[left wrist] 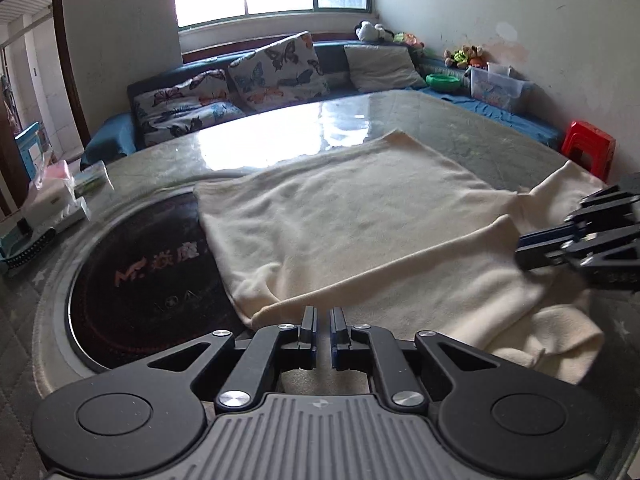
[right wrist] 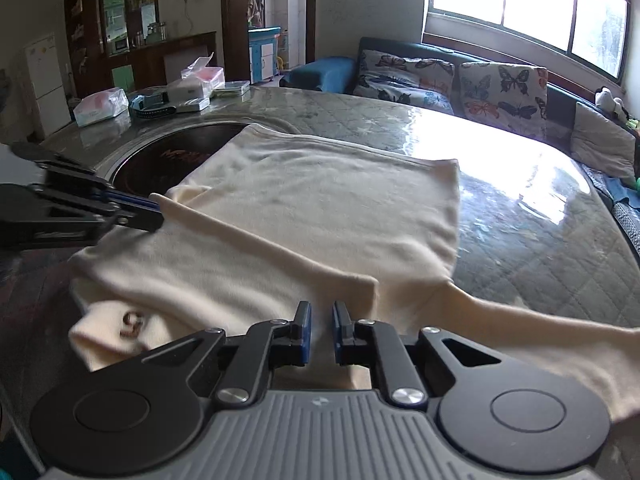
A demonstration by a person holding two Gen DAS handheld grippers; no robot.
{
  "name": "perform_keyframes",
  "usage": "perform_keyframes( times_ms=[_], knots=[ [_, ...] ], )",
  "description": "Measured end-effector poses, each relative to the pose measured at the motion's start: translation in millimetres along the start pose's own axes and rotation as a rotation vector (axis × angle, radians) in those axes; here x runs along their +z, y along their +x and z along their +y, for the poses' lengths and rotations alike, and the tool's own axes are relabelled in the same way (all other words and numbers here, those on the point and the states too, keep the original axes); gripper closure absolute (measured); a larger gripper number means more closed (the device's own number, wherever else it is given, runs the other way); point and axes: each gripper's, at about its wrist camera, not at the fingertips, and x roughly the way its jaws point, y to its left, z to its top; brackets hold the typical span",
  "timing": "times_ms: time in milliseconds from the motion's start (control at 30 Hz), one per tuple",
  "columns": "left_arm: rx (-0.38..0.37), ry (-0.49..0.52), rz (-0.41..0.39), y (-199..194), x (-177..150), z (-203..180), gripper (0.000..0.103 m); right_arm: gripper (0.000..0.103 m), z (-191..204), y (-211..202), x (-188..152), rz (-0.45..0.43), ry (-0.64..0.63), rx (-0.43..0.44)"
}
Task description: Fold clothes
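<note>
The garment (left wrist: 360,216) lies on the table (left wrist: 460,120), its left edge over the inset burner (left wrist: 152,264). Sofa cushions (left wrist: 276,68) stand beyond the far edge.

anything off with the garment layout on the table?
Yes. The cream garment overlaps the round dark cooktop set in the table, and its near corner is bunched and lumpy instead of flat.

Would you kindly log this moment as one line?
stage: mid-fold | left claw: shut on folded edge | right claw: shut on same edge | cream garment: on table
</note>
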Motion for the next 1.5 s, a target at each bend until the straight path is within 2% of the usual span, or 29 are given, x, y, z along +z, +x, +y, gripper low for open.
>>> perform_keyframes(
  times_ms=[133, 233, 300, 467, 533, 633, 700, 900, 933, 967, 1000, 1067, 1300, 1500],
  knots=[
    [0.001, 0.005, -0.002, -2.3, 0.8, -3.0, 0.092, 0.092, -18.6, -18.2, -10.9, -0.022, 0.077, -0.023],
    [-0.01, 0.016, -0.011, -6.2, 4.4, -9.9, 0.087, 0.092, -40.9, -33.6, -21.3, -0.043, 0.159, -0.076],
    [-0.02, 0.024, -0.023, -8.7, 7.7, -16.6, 0.075, 0.091, -67.4, -43.7, -31.3, -0.048, 0.23, -0.16],
    [-0.06, 0.049, -0.051, -15.3, 16.4, -36.4, 0.072, 0.083, -129.7, -57.6, -52.8, -0.063, 0.401, -0.348],
    [-0.069, 0.059, -0.063, -16.8, 18.8, -44.2, 0.065, 0.082, -155.0, -62.6, -62.3, -0.068, 0.491, -0.405],
    [-0.086, 0.076, -0.069, -17.5, 22.6, -54.4, 0.064, 0.079, -185.9, -67.7, -74.4, -0.09, 0.61, -0.454],
    [-0.097, 0.087, -0.072, -17.9, 25.1, -61.1, 0.064, 0.074, -198.7, -68.8, -81.3, -0.11, 0.662, -0.468],
    [-0.126, 0.109, -0.072, -11.9, 32.5, -78.3, 0.064, 0.075, -211.8, -61.3, -87.2, -0.147, 0.726, -0.498],
    [-0.13, 0.115, -0.07, -10.3, 33.1, -82.0, 0.064, 0.078, -212.7, -60.6, -87.7, -0.15, 0.729, -0.503],
    [-0.134, 0.12, -0.066, -8.1, 33.8, -85.4, 0.064, 0.087, -213.1, -59.4, -88.0, -0.15, 0.728, -0.503],
    [-0.137, 0.125, -0.062, -5.8, 34.4, -89.0, 0.064, 0.092, -212.8, -58.3, -87.7, -0.148, 0.723, -0.501],
    [-0.143, 0.138, -0.053, -1.1, 35.5, -96.0, 0.064, 0.098, -211.0, -60.0, -87.5, -0.156, 0.721, -0.501],
    [-0.179, 0.161, -0.046, 8.7, 38.4, -116.1, 0.064, 0.099, -214.1, -86.3, -78.8, -0.243, 0.707, -0.476],
    [-0.195, 0.192, -0.041, 16.6, 34.8, -130.7, 0.064, 0.099, -214.7, -80.6, -81.9, -0.212, 0.714, -0.469]
  ],
)
